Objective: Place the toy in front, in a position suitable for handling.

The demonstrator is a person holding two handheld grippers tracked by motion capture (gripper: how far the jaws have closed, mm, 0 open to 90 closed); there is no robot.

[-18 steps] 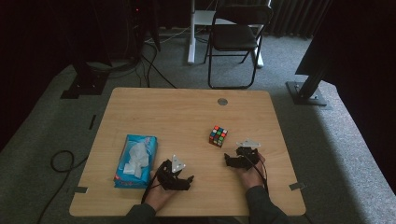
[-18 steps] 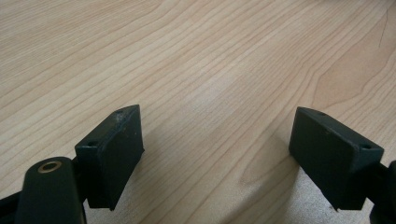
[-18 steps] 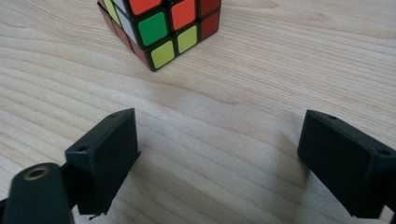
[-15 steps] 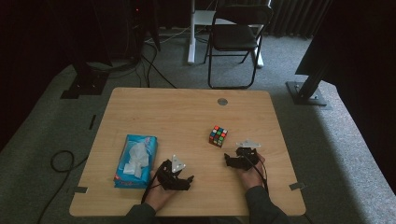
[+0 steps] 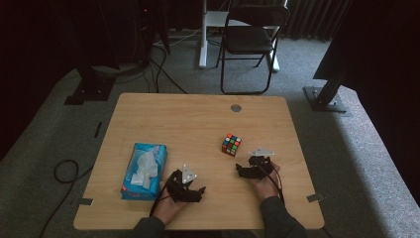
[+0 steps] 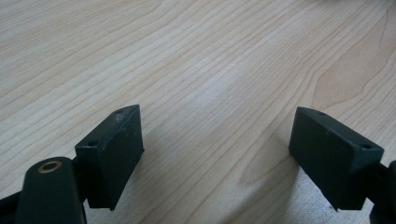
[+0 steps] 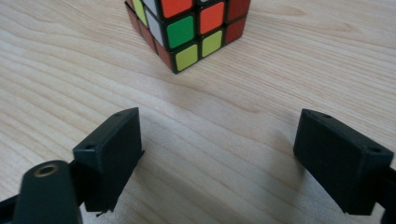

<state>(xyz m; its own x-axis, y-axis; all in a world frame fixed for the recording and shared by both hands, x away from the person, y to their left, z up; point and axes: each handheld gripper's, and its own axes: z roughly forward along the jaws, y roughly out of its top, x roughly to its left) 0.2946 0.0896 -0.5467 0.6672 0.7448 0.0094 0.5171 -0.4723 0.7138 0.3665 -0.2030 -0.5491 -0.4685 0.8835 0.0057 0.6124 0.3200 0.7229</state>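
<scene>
A puzzle cube [image 5: 231, 144] with its colours scrambled sat on the wooden table [image 5: 168, 119], just ahead of the right gripper [image 5: 242, 171] and a little to the left of its jaws. In the right gripper view the cube [image 7: 187, 28] stood beyond the jaw tips, touching neither; the jaws were spread wide over bare wood, with nothing between them. The right hand [image 5: 265, 181] rested low on the table near its front edge.

Well apart from the cube, on the other side, the left gripper [image 5: 197, 191] lay low on the table in the person's left hand [image 5: 168, 206]. In the left gripper view its jaws also stood wide apart, with only wood grain [image 6: 210, 84] between and ahead of them.

Behind and beside the left gripper lay a blue tissue pack [image 5: 144, 171], white tissue showing at its opening. Far ahead of both pairs of jaws, near the table's far edge, sat a small round grey cap [image 5: 236, 107]. Beyond the table stood a folding chair [image 5: 250, 39] on grey carpet.
</scene>
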